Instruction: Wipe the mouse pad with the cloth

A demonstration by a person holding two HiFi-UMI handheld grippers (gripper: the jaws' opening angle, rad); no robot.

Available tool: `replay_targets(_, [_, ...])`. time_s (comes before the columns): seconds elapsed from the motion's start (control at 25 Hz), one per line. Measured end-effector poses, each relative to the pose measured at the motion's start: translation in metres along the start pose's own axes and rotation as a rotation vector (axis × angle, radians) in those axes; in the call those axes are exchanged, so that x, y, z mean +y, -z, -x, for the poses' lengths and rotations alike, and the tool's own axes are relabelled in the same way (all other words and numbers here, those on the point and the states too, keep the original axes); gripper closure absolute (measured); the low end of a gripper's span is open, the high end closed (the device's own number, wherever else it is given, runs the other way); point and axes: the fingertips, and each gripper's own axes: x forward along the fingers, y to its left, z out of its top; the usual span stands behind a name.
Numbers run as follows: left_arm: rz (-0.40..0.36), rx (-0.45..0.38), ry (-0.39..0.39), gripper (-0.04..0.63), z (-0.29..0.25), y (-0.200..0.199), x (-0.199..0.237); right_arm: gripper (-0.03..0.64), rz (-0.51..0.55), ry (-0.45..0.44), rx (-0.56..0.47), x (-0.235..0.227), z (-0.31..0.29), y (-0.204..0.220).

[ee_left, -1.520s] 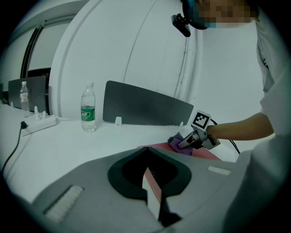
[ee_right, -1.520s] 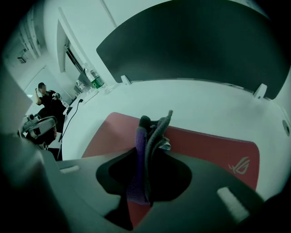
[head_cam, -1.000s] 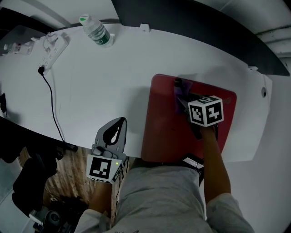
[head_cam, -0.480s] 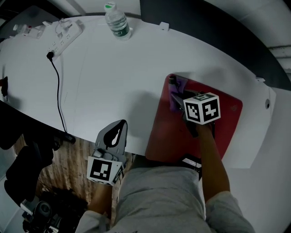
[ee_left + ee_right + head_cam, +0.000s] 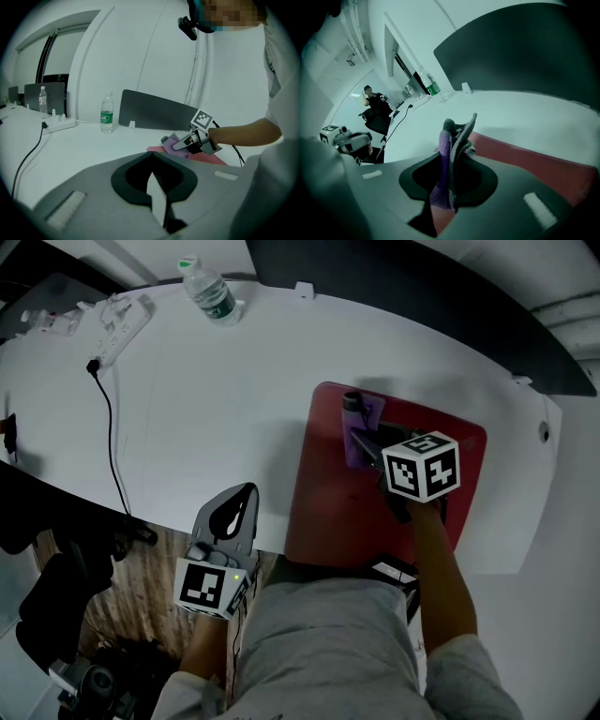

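Jaws of the right gripper (image 5: 450,194) are pressed shut on the one bunched purple cloth (image 5: 360,435), which fills the slot between them and sticks out beyond their tips. Jaws of the left gripper (image 5: 246,495) are brought together with nothing between them; it sits at the lower left of centre in the head view, at the near edge of the curved white table (image 5: 187,409), apart from the pad. Counted: two grippers, one cloth, one flat red mouse pad (image 5: 328,517), one white power strip (image 5: 117,326) with one black cable (image 5: 108,442), and one clear plastic water bottle (image 5: 211,296) at upper left. The cloth lies on the pad's upper left part, its long axis running up the frame from the jaws, its free end pointing at the pad's far edge.
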Motion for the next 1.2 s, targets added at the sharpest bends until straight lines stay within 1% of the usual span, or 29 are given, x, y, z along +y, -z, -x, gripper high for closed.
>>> replay_targets(0.16, [-0.016,-0.017,0.058,0.575,-0.014,-0.011,-0.043,0.526,-0.026,0.046,-0.037,-0.027,0.047,0.021])
replay_targets(0.4, [-0.069,-0.005,0.138,0.575,-0.032,-0.014,-0.108,0.526,-0.1,0.145,-0.086,-0.078,0.126,0.068])
replay_targets(0.6, [-0.106,-0.008,0.189,0.575,-0.042,-0.02,-0.156,0.526,-0.145,0.252,-0.078,-0.127,0.185,0.118])
replay_targets(0.76, [-0.139,-0.005,0.199,0.575,-0.043,-0.019,-0.184,0.526,-0.179,0.332,-0.033,-0.164,0.22,0.166])
replay_targets(0.88, [-0.152,-0.004,0.2,0.575,-0.042,-0.017,-0.201,0.526,-0.22,0.34,-0.031,-0.18,0.236,0.19])
replay_targets(1.04, [-0.138,0.001,0.192,0.575,-0.034,-0.01,-0.217,0.526,-0.251,0.299,-0.022,-0.183,0.229,0.211])
replay_targets(1.2, [-0.167,-0.002,0.16,0.575,-0.02,-0.008,-0.21,0.526,-0.271,0.298,-0.017,-0.183,0.211,0.215])
